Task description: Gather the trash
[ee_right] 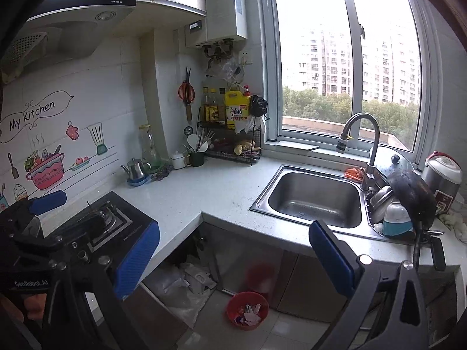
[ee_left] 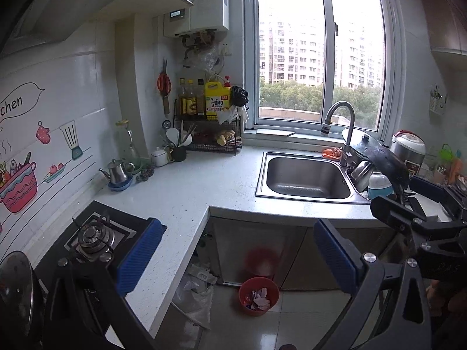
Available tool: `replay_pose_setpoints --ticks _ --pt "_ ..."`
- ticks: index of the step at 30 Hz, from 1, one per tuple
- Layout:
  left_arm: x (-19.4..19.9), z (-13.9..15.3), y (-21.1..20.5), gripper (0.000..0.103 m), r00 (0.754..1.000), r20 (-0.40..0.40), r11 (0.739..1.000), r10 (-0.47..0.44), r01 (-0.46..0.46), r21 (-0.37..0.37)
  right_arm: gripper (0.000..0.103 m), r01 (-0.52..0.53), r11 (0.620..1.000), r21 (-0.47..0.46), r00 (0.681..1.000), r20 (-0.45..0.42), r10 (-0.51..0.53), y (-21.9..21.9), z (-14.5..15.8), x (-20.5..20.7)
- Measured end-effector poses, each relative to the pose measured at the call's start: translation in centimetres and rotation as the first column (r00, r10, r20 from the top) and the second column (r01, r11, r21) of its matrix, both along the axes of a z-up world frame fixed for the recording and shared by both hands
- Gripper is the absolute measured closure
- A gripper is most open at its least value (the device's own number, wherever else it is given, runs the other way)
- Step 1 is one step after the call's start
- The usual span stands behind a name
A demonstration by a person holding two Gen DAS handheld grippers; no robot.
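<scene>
Left tool [ee_left: 238, 258]: blue-padded fingers spread wide apart, nothing between them, held above the floor in front of the worktop corner
Right tool [ee_right: 233, 258]: fingers likewise wide apart and empty, at much the same height, aimed toward the sink cabinet
Trash bin [ee_left: 258, 296]: small red round bin on the tiled floor, just in front of the cabinet under the sink, seen between the fingers in both views
Bin contents [ee_right: 251, 312]: crumpled pink and white scraps lying inside, kind too small to tell
Plastic bags [ee_left: 195, 294]: pale crumpled heap on the floor in the open space under the worktop, left of the bin
Worktop [ee_left: 186, 186]: light speckled L-shaped surface, bare across its middle
Sink [ee_left: 306, 176]: steel basin set in the worktop below the window, basin bare, curved faucet [ee_left: 340, 116] at its right rear corner
Dish pile [ee_right: 394, 204]: bowls, a glass lid and a dark pan stacked right of the basin, a rice cooker [ee_right: 443, 178] behind
Orange item [ee_right: 353, 172]: small, on the sink rim beside the faucet base
Stove [ee_left: 96, 236]: black gas hob at the left end of the worktop, burner uncovered
Kettle [ee_left: 118, 172]: small steel pot on a blue dish against the wall tiles
Corner rack [ee_left: 210, 122]: wire shelf with bottles and a yellow detergent jug, a black bag hanging at its right side
</scene>
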State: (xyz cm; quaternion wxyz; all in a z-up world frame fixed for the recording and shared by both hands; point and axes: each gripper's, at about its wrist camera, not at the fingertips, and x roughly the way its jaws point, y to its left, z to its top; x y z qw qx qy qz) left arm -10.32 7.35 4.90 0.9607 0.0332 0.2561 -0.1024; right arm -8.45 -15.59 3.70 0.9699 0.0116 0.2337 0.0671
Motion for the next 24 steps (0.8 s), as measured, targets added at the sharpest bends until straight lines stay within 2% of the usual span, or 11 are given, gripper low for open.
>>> replay_pose_setpoints --ticks 7,15,24 --pt "-1.7 -0.3 -0.1 0.000 1.000 0.004 1.000 0.018 -0.018 0.000 0.001 0.022 1.000 -0.017 0.999 -0.028 -0.023 0.2 0.0 -1.3" --pt "-3.1 0.0 -0.5 0.000 1.000 -0.006 0.999 0.024 -0.024 -0.027 0.001 0.000 1.000 -0.019 1.000 -0.022 -0.001 -0.1 0.0 -2.3" --pt "-3.6 -0.4 -0.6 0.000 0.999 -0.021 0.999 0.032 -0.032 -0.024 0.001 -0.010 1.000 -0.017 1.000 -0.025 0.009 0.2 -0.2 -2.9"
